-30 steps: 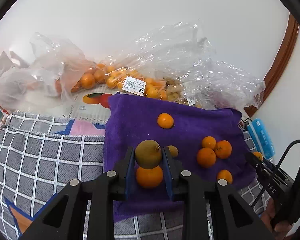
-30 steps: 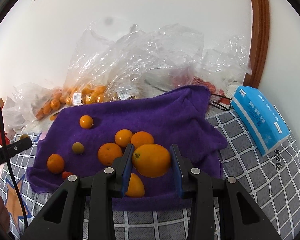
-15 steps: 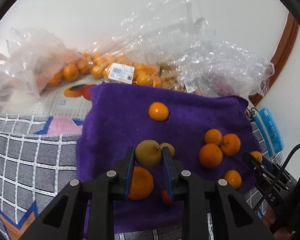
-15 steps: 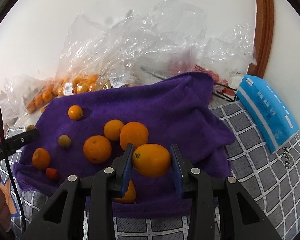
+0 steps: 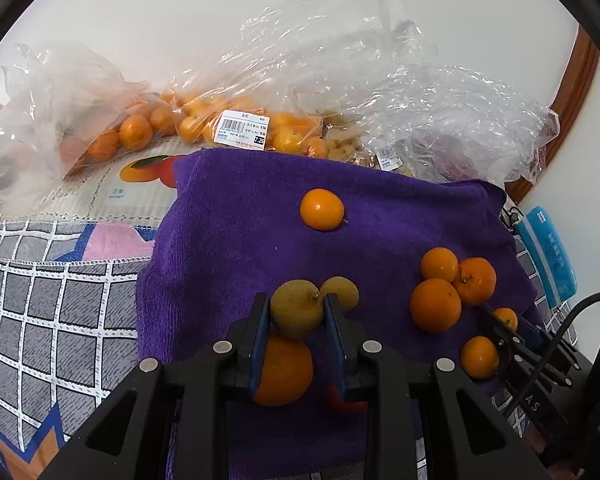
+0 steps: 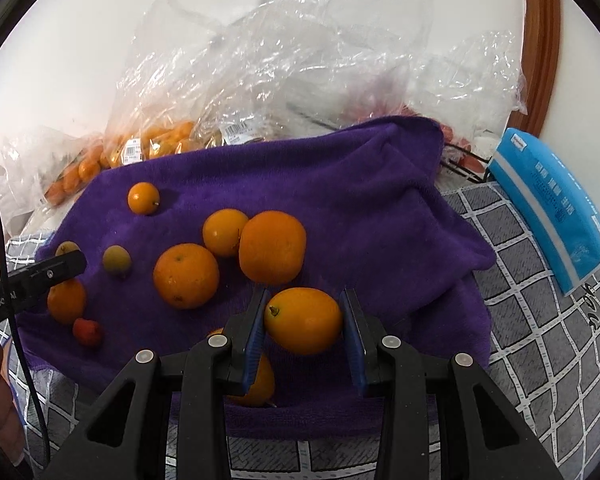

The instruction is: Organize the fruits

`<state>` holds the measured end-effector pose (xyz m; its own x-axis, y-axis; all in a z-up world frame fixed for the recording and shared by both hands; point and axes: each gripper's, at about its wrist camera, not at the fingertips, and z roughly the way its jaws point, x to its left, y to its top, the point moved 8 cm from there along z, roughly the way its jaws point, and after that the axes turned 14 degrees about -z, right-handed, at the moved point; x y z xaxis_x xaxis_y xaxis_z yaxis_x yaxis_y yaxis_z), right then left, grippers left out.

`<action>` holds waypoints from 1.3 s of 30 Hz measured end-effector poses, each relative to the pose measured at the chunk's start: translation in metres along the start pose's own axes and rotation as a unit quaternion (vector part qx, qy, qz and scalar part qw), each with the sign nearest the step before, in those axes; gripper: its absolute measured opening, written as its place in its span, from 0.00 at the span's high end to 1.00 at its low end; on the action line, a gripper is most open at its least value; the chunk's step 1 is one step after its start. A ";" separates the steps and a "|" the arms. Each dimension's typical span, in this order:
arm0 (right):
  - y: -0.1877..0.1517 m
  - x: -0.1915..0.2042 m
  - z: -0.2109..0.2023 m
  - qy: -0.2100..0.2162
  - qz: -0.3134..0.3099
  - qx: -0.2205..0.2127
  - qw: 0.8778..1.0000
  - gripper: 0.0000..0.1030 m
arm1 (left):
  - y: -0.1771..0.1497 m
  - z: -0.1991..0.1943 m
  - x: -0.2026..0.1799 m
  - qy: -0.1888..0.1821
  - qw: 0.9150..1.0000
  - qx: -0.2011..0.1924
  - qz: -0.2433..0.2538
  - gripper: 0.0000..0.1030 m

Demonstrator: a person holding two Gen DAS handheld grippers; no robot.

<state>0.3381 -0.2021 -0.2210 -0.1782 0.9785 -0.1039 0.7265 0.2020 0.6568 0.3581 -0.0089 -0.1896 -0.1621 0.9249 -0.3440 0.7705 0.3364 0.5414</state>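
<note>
My left gripper [image 5: 296,316] is shut on a small yellow-green fruit [image 5: 296,312] just above the purple towel [image 5: 236,248]. A second yellow-green fruit [image 5: 342,292] lies right behind it, and an orange [image 5: 286,370] sits under the jaws. My right gripper [image 6: 303,322] is shut on an oval orange fruit [image 6: 303,320] low over the towel's [image 6: 360,208] front right. Three oranges [image 6: 228,256] cluster just beyond it. Another orange [image 6: 260,380] is partly hidden under the right gripper's left finger. A lone small orange [image 5: 322,209] rests farther back.
Clear plastic bags [image 5: 340,92] with bagged oranges [image 5: 284,136] line the wall behind the towel. A blue packet [image 6: 552,212] lies on the grey checked cloth [image 6: 540,340] at the right. A small red fruit [image 6: 87,331] sits near the towel's left front edge.
Both grippers have sunk closer to the towel, each still holding its fruit. In the left wrist view the towel and fruits have slid nearer, and the orange under the jaws has shifted left.
</note>
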 end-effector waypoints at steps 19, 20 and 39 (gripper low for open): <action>-0.003 -0.002 0.001 0.005 0.003 -0.004 1.000 0.57 | 0.000 0.006 -0.001 0.027 1.000 -0.006 0.009 0.72; -0.003 -0.002 0.001 0.003 0.002 -0.002 1.000 0.56 | 0.000 0.005 -0.001 0.027 1.000 -0.005 0.009 0.72; -0.007 0.009 -0.118 -0.017 0.026 -0.026 0.999 0.34 | -0.046 -0.106 0.007 0.020 0.999 -0.035 0.015 0.49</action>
<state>0.2536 -0.2000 -0.1383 -0.1185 0.9885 -0.0939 0.6990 0.1502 0.6992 0.2566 0.0011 -0.1358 -0.1653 0.9405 -0.2969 0.7305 0.3190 0.6038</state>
